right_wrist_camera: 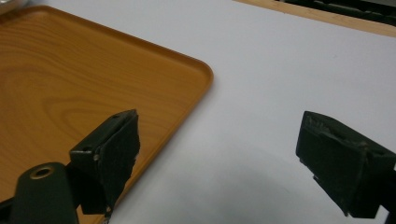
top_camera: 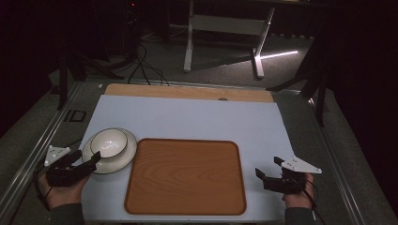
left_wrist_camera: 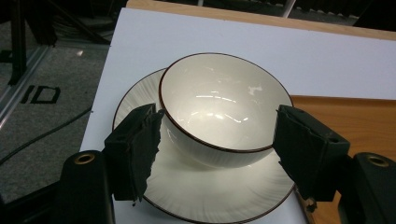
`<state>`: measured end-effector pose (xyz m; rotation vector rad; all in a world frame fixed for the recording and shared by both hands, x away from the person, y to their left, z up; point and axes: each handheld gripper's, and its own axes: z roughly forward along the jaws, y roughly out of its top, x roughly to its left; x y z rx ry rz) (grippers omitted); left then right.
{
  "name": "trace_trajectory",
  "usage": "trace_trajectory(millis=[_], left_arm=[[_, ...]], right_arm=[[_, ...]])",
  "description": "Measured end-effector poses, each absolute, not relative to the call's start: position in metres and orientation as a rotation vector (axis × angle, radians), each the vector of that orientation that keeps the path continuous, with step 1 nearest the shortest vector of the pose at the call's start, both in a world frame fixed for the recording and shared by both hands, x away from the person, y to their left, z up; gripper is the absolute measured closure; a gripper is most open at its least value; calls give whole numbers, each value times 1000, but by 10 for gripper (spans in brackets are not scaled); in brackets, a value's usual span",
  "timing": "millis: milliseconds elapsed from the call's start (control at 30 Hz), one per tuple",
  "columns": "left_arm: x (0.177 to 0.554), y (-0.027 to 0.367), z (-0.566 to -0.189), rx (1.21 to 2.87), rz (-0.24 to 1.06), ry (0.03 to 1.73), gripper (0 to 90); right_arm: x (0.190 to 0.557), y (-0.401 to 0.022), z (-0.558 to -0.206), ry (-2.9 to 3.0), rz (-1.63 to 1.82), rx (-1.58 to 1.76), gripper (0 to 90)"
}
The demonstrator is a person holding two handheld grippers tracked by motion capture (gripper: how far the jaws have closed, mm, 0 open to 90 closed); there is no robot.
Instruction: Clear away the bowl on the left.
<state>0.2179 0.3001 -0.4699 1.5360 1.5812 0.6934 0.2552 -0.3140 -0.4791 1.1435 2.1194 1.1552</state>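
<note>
A cream bowl (top_camera: 109, 142) with a dark rim stands on a matching ribbed plate (top_camera: 123, 161) at the left of the white mat. My left gripper (top_camera: 90, 158) is open just short of the plate's near-left edge. In the left gripper view, the bowl (left_wrist_camera: 219, 102) and the plate (left_wrist_camera: 210, 196) lie straight ahead between the two wide-spread jaws, and nothing is gripped. An empty wooden tray (top_camera: 185, 176) lies in the middle. My right gripper (top_camera: 266, 168) is open over the mat, right of the tray. The tray's corner (right_wrist_camera: 70, 79) lies by its left jaw.
The white mat (top_camera: 187, 117) covers most of the table, with a bare wooden strip (top_camera: 187, 92) at the far edge. Metal frame rails (top_camera: 42, 145) run along both sides. Cables (top_camera: 141, 65) and a desk's white legs (top_camera: 220, 28) stand on the floor beyond.
</note>
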Motion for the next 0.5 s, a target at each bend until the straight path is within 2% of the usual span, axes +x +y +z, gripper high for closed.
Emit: trace_trajectory(millis=[500], left_arm=[[229, 304, -474, 1520, 685, 1605, 323]], right_arm=[[261, -311, -477, 2091, 1132, 1120, 130]])
